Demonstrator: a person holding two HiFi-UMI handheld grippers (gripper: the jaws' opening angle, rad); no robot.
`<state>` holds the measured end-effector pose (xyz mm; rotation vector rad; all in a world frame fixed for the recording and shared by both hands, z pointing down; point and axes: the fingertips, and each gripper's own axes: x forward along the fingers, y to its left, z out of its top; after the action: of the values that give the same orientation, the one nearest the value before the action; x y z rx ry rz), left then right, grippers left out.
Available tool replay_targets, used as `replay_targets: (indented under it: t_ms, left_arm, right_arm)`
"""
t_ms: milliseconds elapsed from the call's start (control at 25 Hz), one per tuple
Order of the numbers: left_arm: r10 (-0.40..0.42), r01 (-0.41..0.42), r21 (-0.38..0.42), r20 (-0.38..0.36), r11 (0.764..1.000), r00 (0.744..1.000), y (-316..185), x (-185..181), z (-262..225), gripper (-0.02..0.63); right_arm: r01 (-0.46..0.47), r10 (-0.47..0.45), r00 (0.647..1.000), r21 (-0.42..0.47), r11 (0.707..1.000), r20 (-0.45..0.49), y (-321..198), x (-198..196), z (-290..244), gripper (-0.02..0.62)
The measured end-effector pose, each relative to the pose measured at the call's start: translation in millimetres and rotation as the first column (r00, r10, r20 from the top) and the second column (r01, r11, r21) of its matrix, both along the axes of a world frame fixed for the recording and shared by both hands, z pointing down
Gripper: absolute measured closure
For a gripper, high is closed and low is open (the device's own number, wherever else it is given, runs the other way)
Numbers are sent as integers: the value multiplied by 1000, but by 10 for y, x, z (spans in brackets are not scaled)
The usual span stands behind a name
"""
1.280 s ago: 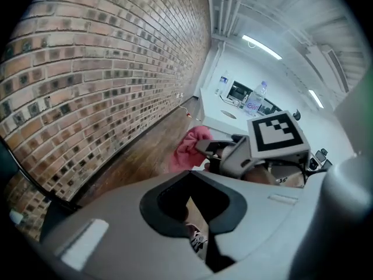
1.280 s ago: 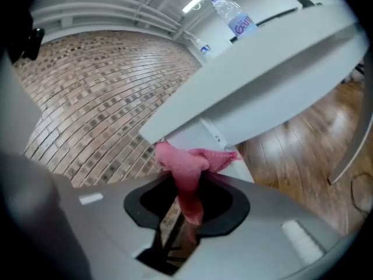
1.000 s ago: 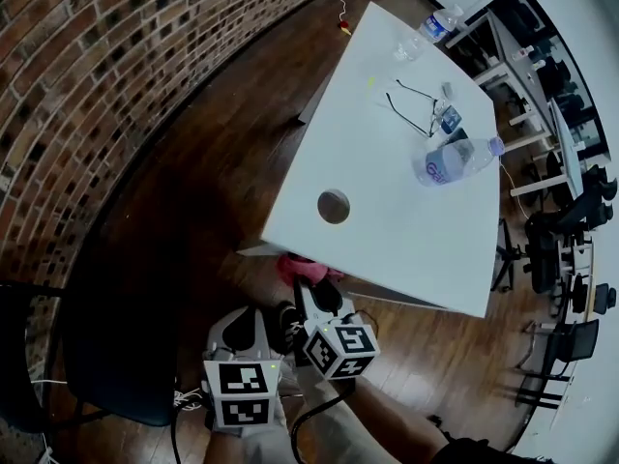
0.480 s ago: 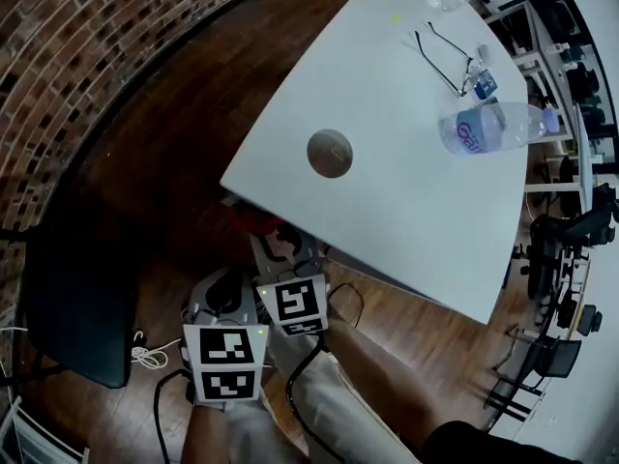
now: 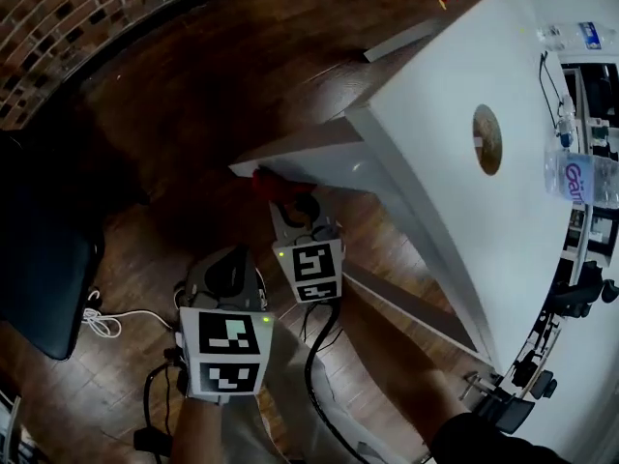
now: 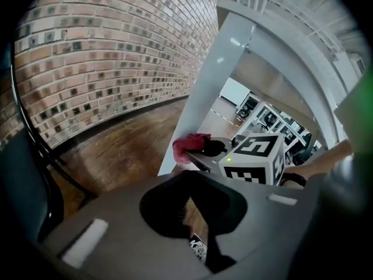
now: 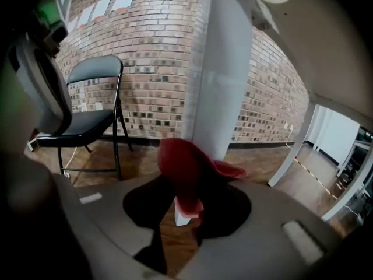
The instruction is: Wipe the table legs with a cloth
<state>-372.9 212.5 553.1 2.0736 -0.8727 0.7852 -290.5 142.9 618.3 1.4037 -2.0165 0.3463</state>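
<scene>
A red cloth (image 7: pixel 185 171) is pinched in my right gripper (image 7: pixel 187 206), which is shut on it. The cloth's top lies against the white table leg (image 7: pixel 224 69) or just in front of it. From the head view the cloth (image 5: pixel 276 184) sits right under that leg (image 5: pixel 300 153), ahead of my right gripper (image 5: pixel 293 209). My left gripper (image 5: pixel 227 280) hangs lower left of it, apart from the leg. In the left gripper view the jaws (image 6: pixel 195 232) are together with nothing between them, and the cloth (image 6: pixel 187 147) and leg (image 6: pixel 204 92) lie ahead.
The white tabletop (image 5: pixel 455 162) carries a water bottle (image 5: pixel 580 177) and glasses at the right. A dark folding chair (image 7: pixel 87 118) stands on the wooden floor by the brick wall (image 6: pixel 111 57). White cable (image 5: pixel 106 319) lies on the floor at left.
The head view has dropped and swung, so the table is now seen from its side and the leg shows. Both grippers moved in under the table edge, and the cloth reached the leg.
</scene>
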Motion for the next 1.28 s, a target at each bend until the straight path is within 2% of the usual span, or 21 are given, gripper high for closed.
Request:
replay_targets:
  t_ms: [120, 400, 600, 800, 920, 1040, 1160, 1280]
  left_arm:
    - [0, 0, -1, -2, 1000, 1000, 121, -115, 441, 606]
    - [97, -96, -44, 16, 994, 995, 414, -436, 1663, 606]
    - [149, -149, -24, -33, 989, 988, 203, -652, 2118, 606]
    - [128, -128, -14, -24, 992, 992, 31, -849, 2460, 606]
    - [107, -107, -32, -18, 994, 994, 15, -952, 2573, 606]
    - [87, -88, -50, -9, 995, 996, 35, -1049, 2466, 606]
    - [82, -82, -65, -2, 994, 997, 88, -1067, 2118, 606]
    - [91, -91, -71, -3, 993, 996, 129, -975, 1547, 606]
  right_arm:
    - [14, -15, 999, -41, 999, -32, 11, -13, 633, 482]
    - [-4, -12, 995, -153, 988, -100, 65, -23, 2234, 477]
    - [-69, 37, 991, -244, 967, -130, 99, -12, 3207, 475]
    - [-95, 45, 987, -327, 940, -157, 145, -2, 3890, 472]
    - [-108, 51, 985, -347, 932, -168, 153, -5, 4010, 472]
    - [-133, 75, 983, -362, 923, -169, 151, -18, 3830, 479]
    - [-150, 107, 984, -351, 924, -141, 117, -51, 3326, 480]
    - [-151, 122, 987, -315, 937, -108, 55, -90, 2553, 480]
